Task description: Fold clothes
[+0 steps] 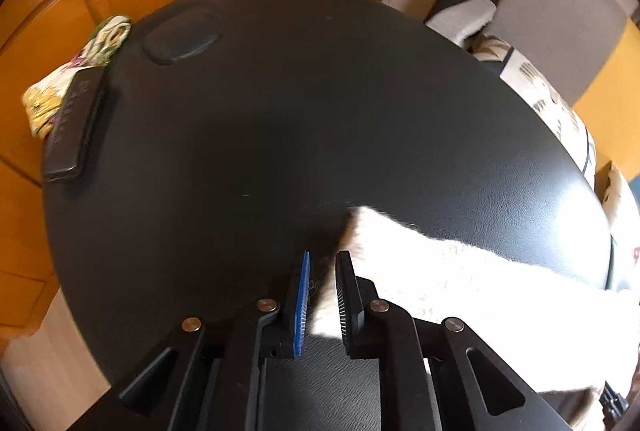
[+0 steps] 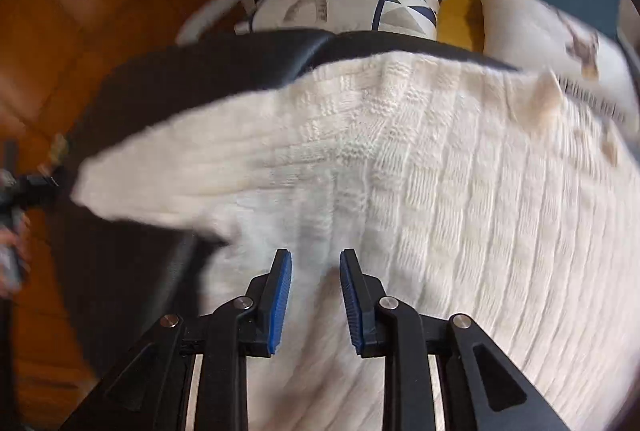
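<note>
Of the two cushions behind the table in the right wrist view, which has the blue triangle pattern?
The left printed white cushion, with blue and grey triangles at its right end; the plainer white cushion to its right shows only brownish marks.

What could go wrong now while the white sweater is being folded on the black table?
1. The left gripper has its jaws slightly apart with only the tip of the sleeve between them, so the sleeve may slip out.
2. The sweater hangs over the table edge near the pillow; a pull might drag it off.
3. The remote sits at the table's rim; swept cloth may push it off.
</note>
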The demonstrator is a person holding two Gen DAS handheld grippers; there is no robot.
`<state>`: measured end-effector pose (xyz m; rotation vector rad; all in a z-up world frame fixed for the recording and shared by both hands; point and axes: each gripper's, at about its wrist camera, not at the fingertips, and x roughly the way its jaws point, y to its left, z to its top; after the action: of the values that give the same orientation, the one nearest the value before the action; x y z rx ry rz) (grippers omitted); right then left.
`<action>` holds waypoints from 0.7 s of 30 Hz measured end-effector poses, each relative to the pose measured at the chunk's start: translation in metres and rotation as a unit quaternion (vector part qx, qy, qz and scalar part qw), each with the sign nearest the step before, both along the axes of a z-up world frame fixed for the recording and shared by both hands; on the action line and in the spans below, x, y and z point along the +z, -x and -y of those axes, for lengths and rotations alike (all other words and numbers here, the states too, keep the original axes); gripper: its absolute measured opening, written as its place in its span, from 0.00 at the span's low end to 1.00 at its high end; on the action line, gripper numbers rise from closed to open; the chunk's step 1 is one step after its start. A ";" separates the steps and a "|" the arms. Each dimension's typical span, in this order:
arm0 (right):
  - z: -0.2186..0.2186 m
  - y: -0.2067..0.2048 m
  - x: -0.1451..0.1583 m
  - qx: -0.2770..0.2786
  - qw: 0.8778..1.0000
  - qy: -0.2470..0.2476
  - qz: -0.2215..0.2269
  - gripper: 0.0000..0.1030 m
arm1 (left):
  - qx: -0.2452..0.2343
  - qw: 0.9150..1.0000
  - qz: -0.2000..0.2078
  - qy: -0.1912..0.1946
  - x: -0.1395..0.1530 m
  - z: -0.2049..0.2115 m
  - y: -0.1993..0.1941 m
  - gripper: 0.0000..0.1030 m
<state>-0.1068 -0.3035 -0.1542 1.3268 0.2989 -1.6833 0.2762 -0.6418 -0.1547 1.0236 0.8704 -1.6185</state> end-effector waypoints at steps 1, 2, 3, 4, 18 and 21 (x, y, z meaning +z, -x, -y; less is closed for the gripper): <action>-0.015 -0.004 0.008 0.000 1.000 0.012 0.002 0.24 | 0.000 1.000 -0.003 0.010 0.009 -0.007 -0.005 0.14; -0.031 -0.009 0.013 0.001 1.000 0.016 0.001 0.24 | -0.003 1.000 -0.009 0.022 0.018 -0.015 -0.009 0.14; -0.047 -0.014 0.016 0.001 1.000 0.015 -0.003 0.24 | -0.011 0.999 -0.017 0.038 0.029 -0.026 -0.012 0.14; -0.063 -0.019 0.018 0.000 1.000 0.013 -0.007 0.24 | -0.029 0.998 -0.034 0.048 0.039 -0.043 -0.011 0.14; -0.275 -0.035 -0.021 -0.141 0.981 -0.119 -0.058 0.24 | -0.426 0.893 -0.137 -0.049 0.024 -0.360 0.171 0.14; -0.305 -0.043 -0.023 -0.151 0.983 -0.096 -0.044 0.22 | -0.420 0.897 -0.112 -0.081 0.004 -0.372 0.195 0.14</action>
<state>-0.0640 0.0015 -0.1772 1.4996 0.3313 -2.0124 0.0807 -0.2695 -0.1503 1.4717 0.7569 -2.4565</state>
